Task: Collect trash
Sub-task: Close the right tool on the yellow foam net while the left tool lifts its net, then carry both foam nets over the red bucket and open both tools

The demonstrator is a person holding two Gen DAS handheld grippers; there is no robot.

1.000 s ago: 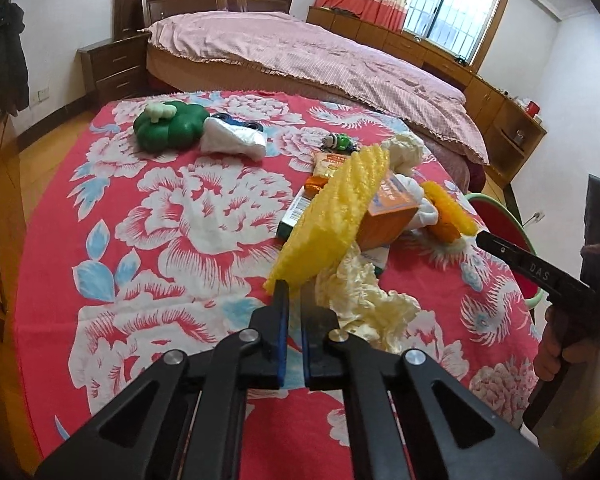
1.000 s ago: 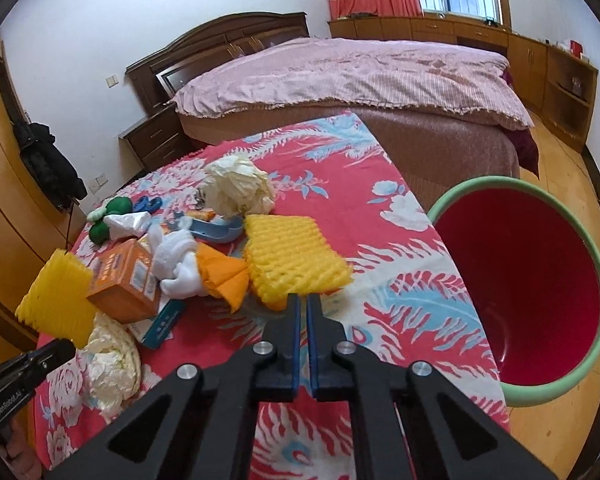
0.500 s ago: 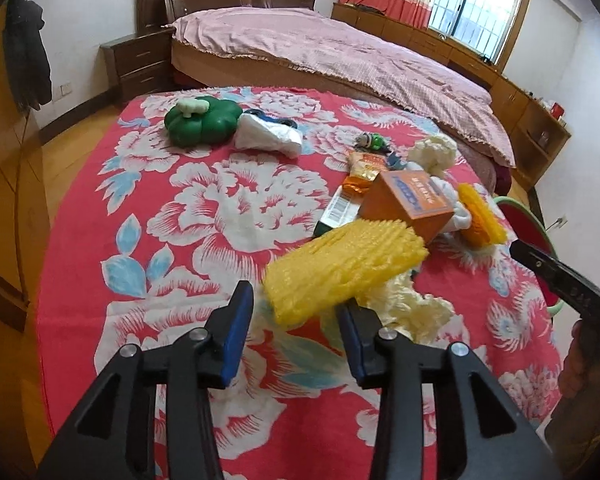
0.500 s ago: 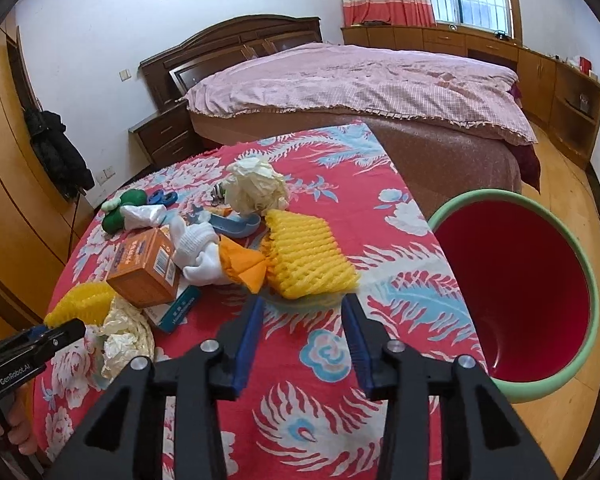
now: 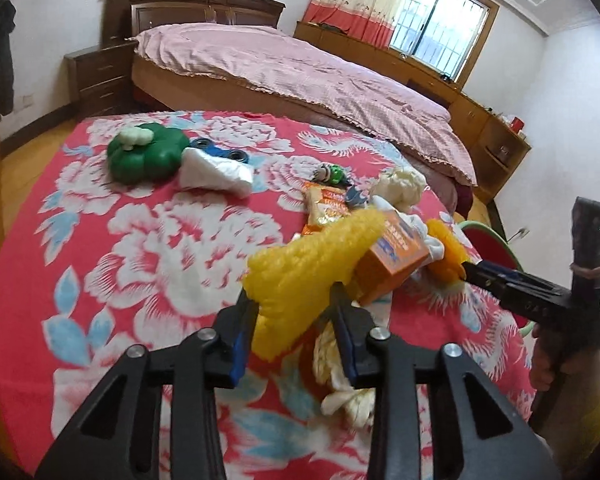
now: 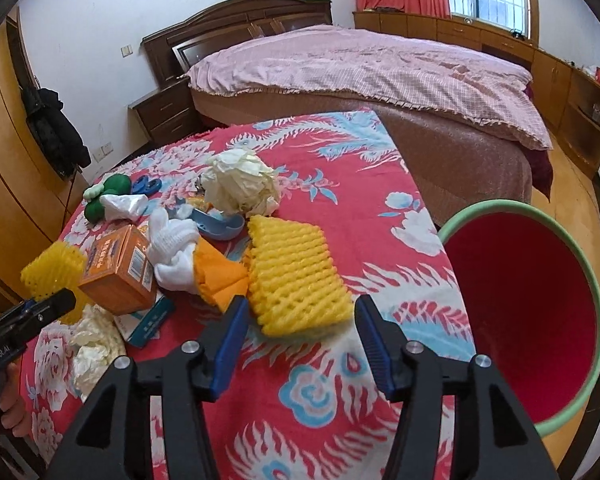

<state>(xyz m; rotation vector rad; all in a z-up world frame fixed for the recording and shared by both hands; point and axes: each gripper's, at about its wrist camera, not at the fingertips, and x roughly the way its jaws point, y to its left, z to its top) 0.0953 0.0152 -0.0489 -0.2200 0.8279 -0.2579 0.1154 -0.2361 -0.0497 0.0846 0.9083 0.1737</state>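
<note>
**Two yellow foam nets, two grippers, one red bin**

Closest in the left wrist view is the left gripper (image 5: 294,330). Its jaws are closing, and one yellow foam net (image 5: 308,270) sits between them with the blue pads at its sides. I cannot tell if the pads press it yet.

Closest in the right wrist view is the right gripper (image 6: 298,338). Its jaws are spread and opening. The second yellow foam net (image 6: 294,276) lies flat on the counter (image 6: 340,392) with its near end between the fingers, not touched. The left gripper's side reads "GenRobot.AI".

The counter wears a red cloth with big white and blue flowers. Just past the nets there is one orange box (image 6: 118,270) with writing too small to read, one white glove (image 6: 172,248) with an orange cuff, and one blue and white flat pack (image 6: 148,320) under the box. There are two crumpled cream paper balls: one near (image 6: 90,348), one far (image 6: 240,184). Farther back sit one green toy (image 5: 144,156), one white bag (image 5: 216,170) and one orange snack packet (image 5: 324,208).

One red bin (image 6: 520,312) with a green rim stands beside the counter. One bed (image 6: 360,68) with a pink cover is at the back.
</note>
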